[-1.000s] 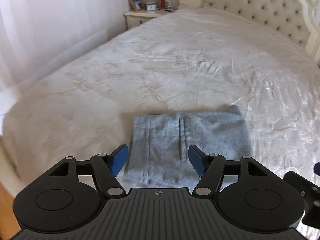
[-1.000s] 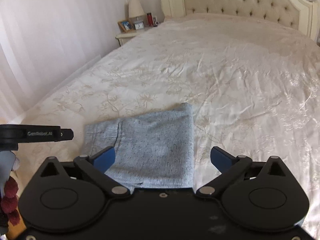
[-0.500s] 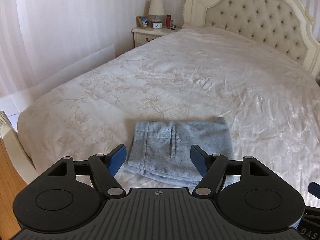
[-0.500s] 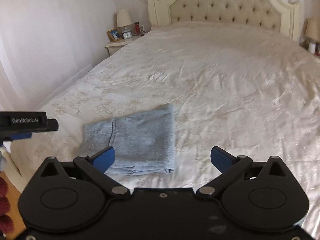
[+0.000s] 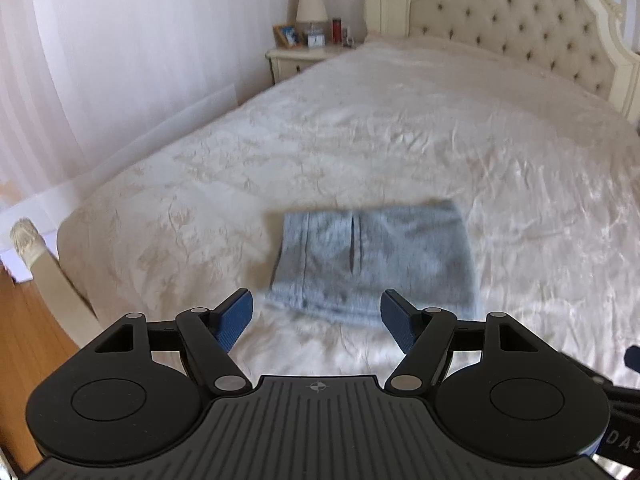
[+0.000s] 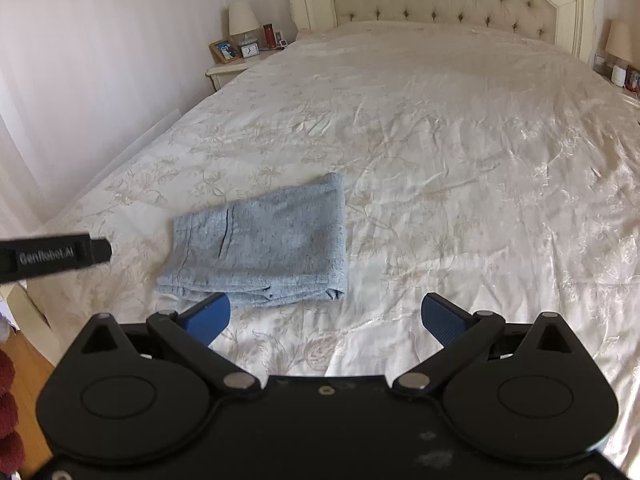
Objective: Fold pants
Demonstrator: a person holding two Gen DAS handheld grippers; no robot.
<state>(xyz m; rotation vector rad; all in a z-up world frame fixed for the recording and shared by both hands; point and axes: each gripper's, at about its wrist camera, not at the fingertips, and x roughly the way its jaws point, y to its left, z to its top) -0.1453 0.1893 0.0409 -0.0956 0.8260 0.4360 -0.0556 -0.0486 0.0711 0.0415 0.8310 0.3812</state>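
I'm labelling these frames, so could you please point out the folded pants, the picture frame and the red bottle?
folded pants (image 6: 264, 248): right wrist view, middle of the top layer.
picture frame (image 6: 224, 50): right wrist view, centre of its photo.
red bottle (image 6: 270, 35): right wrist view, middle of its body.

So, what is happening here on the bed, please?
A person holds a two-finger gripper in each hand above a bed. A pair of light blue pants lies on the bedspread, already folded into a compact rectangle with layered edges at the near side. Neither tool touches it: the left gripper and the right gripper both have their blue fingers spread apart with nothing between them. The folding looks finished, as far as these views show.
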